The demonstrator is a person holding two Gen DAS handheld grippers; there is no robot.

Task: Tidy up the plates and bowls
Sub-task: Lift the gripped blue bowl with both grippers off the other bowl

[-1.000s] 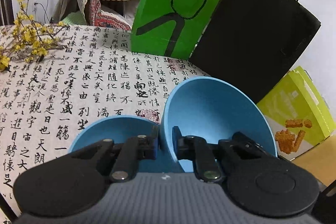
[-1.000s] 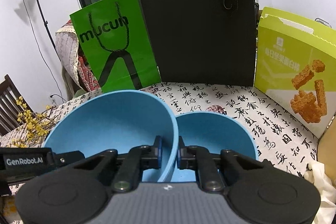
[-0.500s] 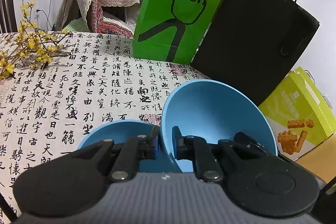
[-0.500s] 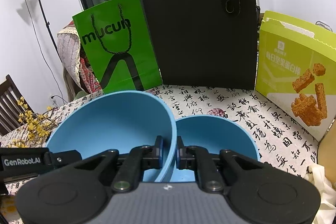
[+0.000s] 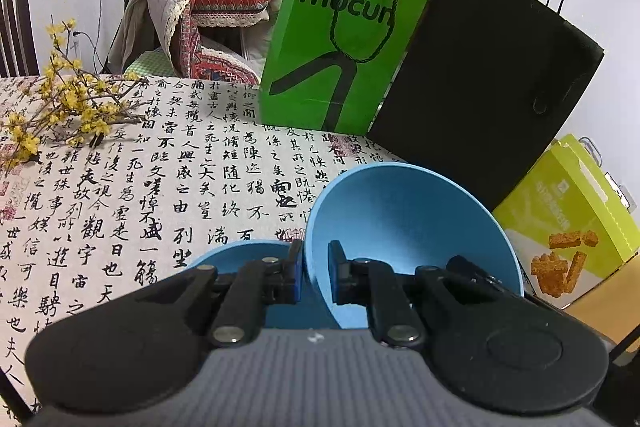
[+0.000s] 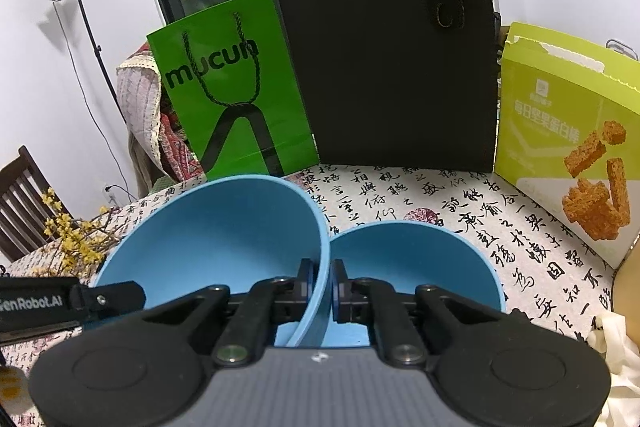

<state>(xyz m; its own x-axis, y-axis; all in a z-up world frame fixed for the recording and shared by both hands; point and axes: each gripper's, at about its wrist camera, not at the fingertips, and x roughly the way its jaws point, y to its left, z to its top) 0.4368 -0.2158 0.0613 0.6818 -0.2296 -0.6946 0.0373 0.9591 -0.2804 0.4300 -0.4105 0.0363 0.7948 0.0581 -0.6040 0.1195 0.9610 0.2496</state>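
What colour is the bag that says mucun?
Bright green with black letters; the right wrist view shows it best.

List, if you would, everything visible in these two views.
large bowl: 1, blue, tilted, above the tablecloth
smaller bowl: 1 certain, blue, beside the large one
green paper bag: 1, upright at back
black paper bag: 1, right of the green
snack box: 1, lime, far right
flower sprigs: several, yellow, left
tablecloth: 1, white with black calligraphy
left claw: black, shut on large bowl's rim
right claw: black, shut on the same bowl's rim
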